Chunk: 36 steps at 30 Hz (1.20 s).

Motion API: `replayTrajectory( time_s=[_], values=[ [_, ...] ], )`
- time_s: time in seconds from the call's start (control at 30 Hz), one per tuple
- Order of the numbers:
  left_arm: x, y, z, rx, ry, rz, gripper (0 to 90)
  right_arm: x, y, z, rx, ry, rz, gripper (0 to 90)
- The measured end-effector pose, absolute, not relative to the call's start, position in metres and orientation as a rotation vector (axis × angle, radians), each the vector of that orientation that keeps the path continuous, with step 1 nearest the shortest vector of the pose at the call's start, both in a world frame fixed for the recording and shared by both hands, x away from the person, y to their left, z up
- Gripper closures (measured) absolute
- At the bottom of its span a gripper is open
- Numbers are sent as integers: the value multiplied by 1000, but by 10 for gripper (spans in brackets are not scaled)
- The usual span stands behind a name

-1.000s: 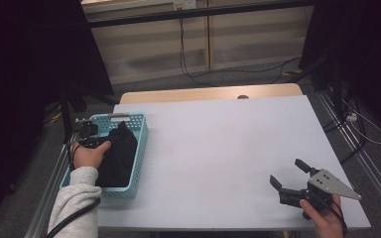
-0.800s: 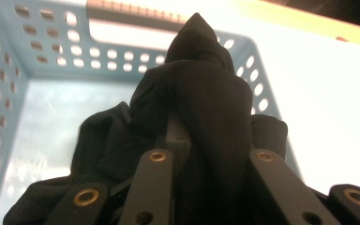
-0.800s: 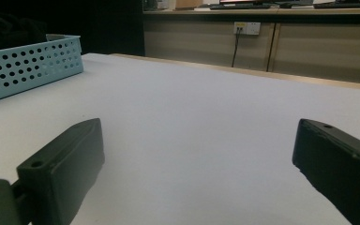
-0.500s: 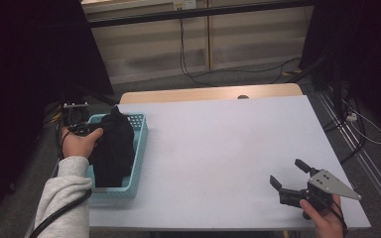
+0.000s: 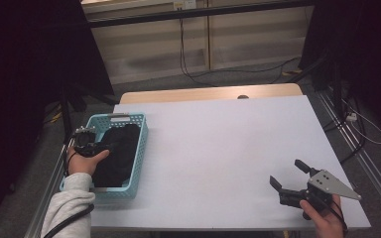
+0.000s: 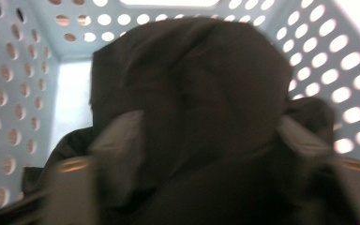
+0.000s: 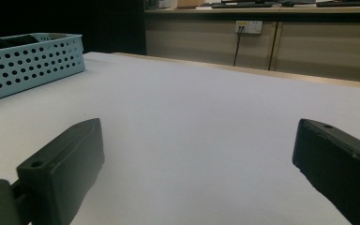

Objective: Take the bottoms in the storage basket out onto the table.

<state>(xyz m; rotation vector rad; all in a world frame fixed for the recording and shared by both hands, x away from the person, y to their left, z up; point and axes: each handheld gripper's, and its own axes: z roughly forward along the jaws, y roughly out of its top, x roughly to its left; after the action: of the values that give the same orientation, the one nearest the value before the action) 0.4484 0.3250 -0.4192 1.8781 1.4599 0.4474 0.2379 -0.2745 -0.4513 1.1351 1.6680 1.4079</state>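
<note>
At 9 o'clock on the table [image 5: 218, 148], near its left edge, sits a light blue perforated basket [image 5: 140, 148]. Dark cloth [image 5: 116, 156] lies bunched inside it, filling most of the length. Left hand [image 5: 82, 161] is over the basket's left wall, holding the left gripper [image 5: 96, 148] with its nose down on the cloth at about the middle of the basket. In the left gripper view, blurred, the jaws have just been opening; they stand fairly wide, one either side of a raised fold of cloth [image 6: 192, 93], with cloth between them. Cannot tell whether the pads touch it; no pinch visible. Basket [image 6: 28, 70] walls with round holes show at 10 and 2 o'clock around the cloth.

Right gripper [image 5: 290, 182] at 5 o'clock on the table, near the front right corner, held by the right hand [image 5: 322, 218], grey three-cornered plate on top. It sits low over the table, pointing toward 10 o'clock. Jaws wide, nothing between them, only bare table [image 7: 206, 117] ahead in the right gripper view. Basket [image 7: 28, 63] shows far off at 10 o'clock in that view, well apart from this gripper.

Behind the table at 12 o'clock, a wall with a socket [image 7: 247, 26] and a hanging cable.
</note>
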Motion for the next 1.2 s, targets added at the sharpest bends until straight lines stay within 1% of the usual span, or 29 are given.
replayTrajectory(
  time_s=[0.03,0.07,0.1,0.13,0.2,0.33,0.37,0.47,0.6,0.67,0.83,0.93,0.97,1.0,1.03,1.07,1.1,1.13,1.17,1.2],
  values=[
    [447,326,-422,1881,1469,460,253,238,-274,-451,1135,1668,1408,16],
    [446,328,-427,1930,1486,449,166,237,-274,-451,1134,1669,1409,15],
    [446,328,-427,1930,1486,449,135,237,-274,-451,1134,1669,1409,15],
    [444,329,-434,1992,1479,428,119,237,-274,-451,1133,1669,1411,15],
    [444,328,-438,2011,1488,430,94,238,-273,-451,1135,1668,1413,15],
    [445,328,-451,1958,1512,389,60,238,-273,-451,1132,1670,1416,15],
    [445,327,-453,1964,1516,367,38,238,-273,-451,1131,1672,1417,14],
    [446,319,-455,1981,1477,355,1,238,-273,-451,1133,1671,1417,14],
    [447,311,-456,2021,1430,350,0,238,-273,-451,1134,1670,1417,14],
    [447,305,-457,2052,1395,371,0,238,-273,-451,1129,1672,1413,14],
    [449,295,-457,2069,1390,371,0,238,-273,-451,1127,1677,1414,14],
    [449,289,-459,2095,1356,398,1,238,-273,-451,1129,1673,1416,15],
    [449,287,-459,2101,1346,391,3,239,-273,-451,1128,1673,1415,14],
    [449,285,-458,2095,1339,399,51,239,-273,-451,1127,1676,1413,14],
    [449,285,-457,2095,1332,393,51,239,-273,-451,1127,1676,1413,14],
    [448,283,-457,2094,1321,387,124,239,-272,-451,1124,1678,1414,14],
    [448,283,-456,2095,1305,382,124,239,-272,-451,1124,1678,1414,14],
    [447,282,-456,2088,1298,383,224,239,-271,-451,1122,1680,1416,15],
    [446,281,-455,2080,1292,374,224,239,-271,-451,1122,1680,1416,15],
    [446,281,-455,2066,1281,375,291,239,-271,-451,1123,1680,1418,15]
  ],
)
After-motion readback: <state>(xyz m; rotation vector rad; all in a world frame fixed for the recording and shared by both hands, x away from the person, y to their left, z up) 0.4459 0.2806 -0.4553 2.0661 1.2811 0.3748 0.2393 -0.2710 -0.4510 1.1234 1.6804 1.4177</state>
